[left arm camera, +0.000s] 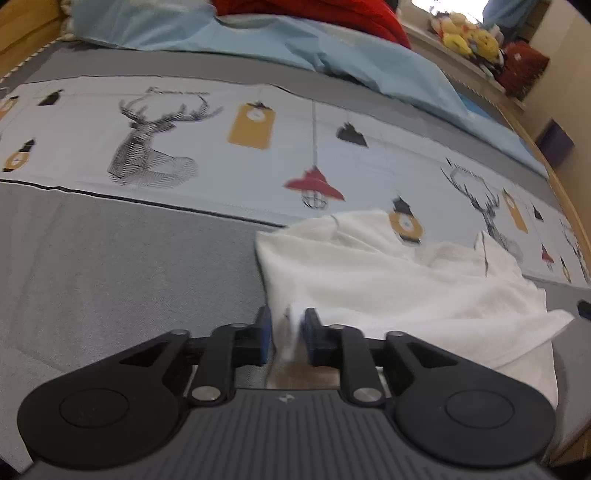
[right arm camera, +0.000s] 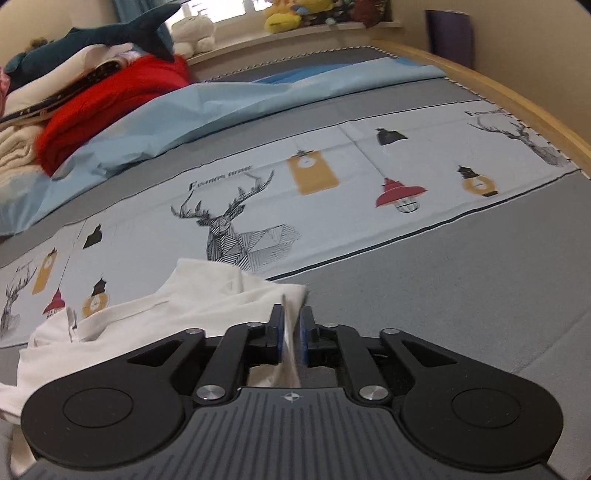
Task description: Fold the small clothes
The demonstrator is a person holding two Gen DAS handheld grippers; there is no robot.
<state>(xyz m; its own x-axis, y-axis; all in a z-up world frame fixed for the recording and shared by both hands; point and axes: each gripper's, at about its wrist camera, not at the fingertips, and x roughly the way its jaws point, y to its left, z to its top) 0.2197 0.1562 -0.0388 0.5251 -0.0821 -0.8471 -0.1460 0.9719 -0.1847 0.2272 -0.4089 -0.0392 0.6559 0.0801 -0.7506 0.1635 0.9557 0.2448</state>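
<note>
Now your bed (left arm camera: 110, 266) carries the white garment (left arm camera: 388, 280), rumpled across the deer-print band (left arm camera: 184, 133). Your left hand-held gripper (left arm camera: 287, 332) and right hand-held gripper (right arm camera: 292, 334) stand slightly parted, cloth between loosened pads; blur hides any contact.

Bed and bedroom clutter ahead of me

I look across a bed (right arm camera: 461, 280) covered in a grey sheet with a pale printed band (right arm camera: 332, 192) of stags, red lamps and yellow tags. Beyond it lies a crumpled light-blue sheet (right arm camera: 207, 110), and on that a red knitted garment (right arm camera: 110, 96) beside a stack of cream fabric (right arm camera: 18, 147) with a dark plush shark (right arm camera: 110, 33) on top. Yellow plush toys (left arm camera: 469, 37) sit on the windowsill (right arm camera: 295, 33), and a wooden bed frame (right arm camera: 517, 99) edges the mattress.
</note>
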